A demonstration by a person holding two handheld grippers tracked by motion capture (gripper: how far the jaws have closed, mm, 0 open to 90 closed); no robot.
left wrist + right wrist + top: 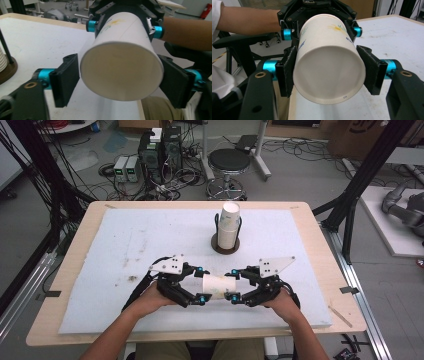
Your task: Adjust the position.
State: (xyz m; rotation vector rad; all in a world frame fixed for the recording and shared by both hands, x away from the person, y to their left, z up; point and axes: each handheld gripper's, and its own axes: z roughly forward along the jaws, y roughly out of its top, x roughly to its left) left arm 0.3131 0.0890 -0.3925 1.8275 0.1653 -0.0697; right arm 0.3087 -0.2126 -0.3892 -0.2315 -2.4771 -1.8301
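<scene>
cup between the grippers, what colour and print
White cup with a yellow flower, green leaves and blue lettering on its side; the right gripper view shows it best.

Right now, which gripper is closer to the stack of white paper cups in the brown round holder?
Right, only slightly. The stack of white paper cups stands beyond both; the right gripper sits just below it, the left gripper below and further left. Both grip a horizontal white paper cup.

White paper cup (328, 67) with yellow flower print and blue lettering — black tools with teal pins.
</scene>
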